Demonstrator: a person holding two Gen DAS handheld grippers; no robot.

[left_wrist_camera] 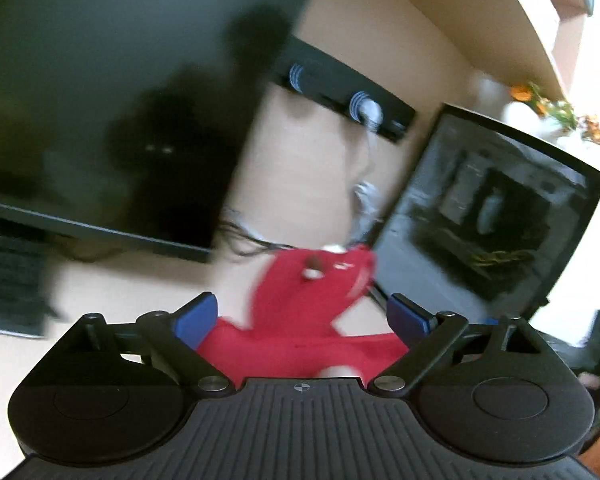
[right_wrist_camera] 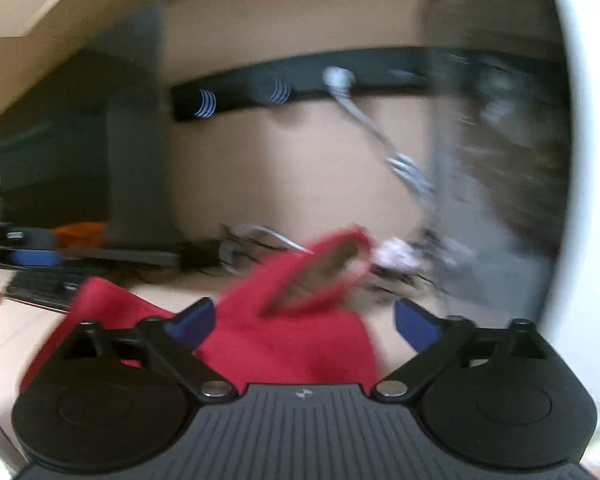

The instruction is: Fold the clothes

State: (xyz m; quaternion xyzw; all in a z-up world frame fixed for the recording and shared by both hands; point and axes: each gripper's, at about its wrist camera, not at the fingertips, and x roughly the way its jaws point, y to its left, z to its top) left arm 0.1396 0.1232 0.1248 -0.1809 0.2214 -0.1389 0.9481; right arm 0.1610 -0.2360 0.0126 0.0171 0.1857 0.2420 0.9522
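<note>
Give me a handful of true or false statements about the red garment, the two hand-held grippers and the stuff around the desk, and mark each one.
1. The garment is red. True: the red garment lies on the light desk.
2. The left hand-held gripper is shut on the cloth. False: its blue fingers stand wide apart, with the cloth showing between them.
3. The right hand-held gripper is open. True.
4. A white cable hangs from the black bar on the wall. True.
5. The monitor in the left wrist view shows a bright white screen. False: it is dark, showing only reflections.
6. The flowers on the shelf are blue. False: they are orange.
</note>
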